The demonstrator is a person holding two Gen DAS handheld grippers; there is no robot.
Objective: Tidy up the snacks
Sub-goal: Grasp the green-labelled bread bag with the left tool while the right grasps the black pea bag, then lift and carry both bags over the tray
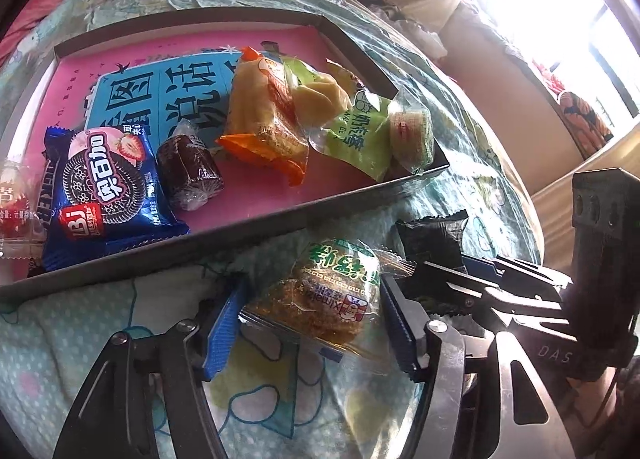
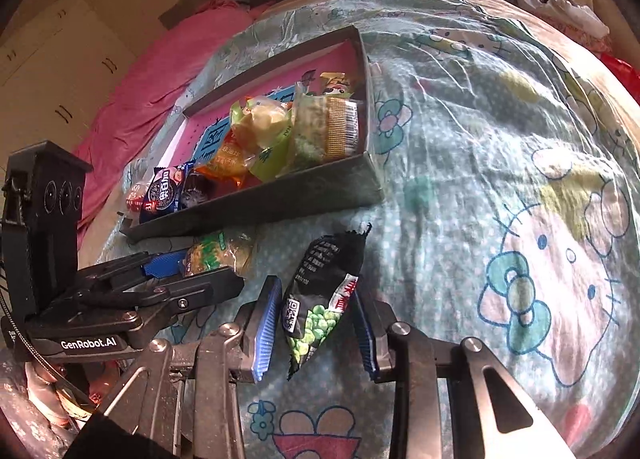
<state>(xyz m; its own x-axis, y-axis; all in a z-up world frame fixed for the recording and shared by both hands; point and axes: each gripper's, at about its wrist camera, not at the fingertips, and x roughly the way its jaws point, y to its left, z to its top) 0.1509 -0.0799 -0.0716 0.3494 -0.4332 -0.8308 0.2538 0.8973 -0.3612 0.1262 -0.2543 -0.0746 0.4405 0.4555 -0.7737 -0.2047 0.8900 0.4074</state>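
A bed (image 2: 500, 147) under a cartoon-cat sheet carries everything. On it lies a shallow tray (image 1: 256, 227) with a pink floor, holding a row of wrapped snacks: a blue cookie pack (image 1: 108, 187), a dark brown cake (image 1: 188, 171), an orange-edged pastry (image 1: 260, 127) and green-wrapped pieces. Just in front of the tray, the left hand-held gripper (image 1: 312, 315) brackets a clear-wrapped brown cake (image 1: 324, 295), its blue pads at both sides; whether they press I cannot tell. Beside it, the right hand-held gripper (image 2: 316, 323) is clenched on a black pea packet (image 2: 324, 299).
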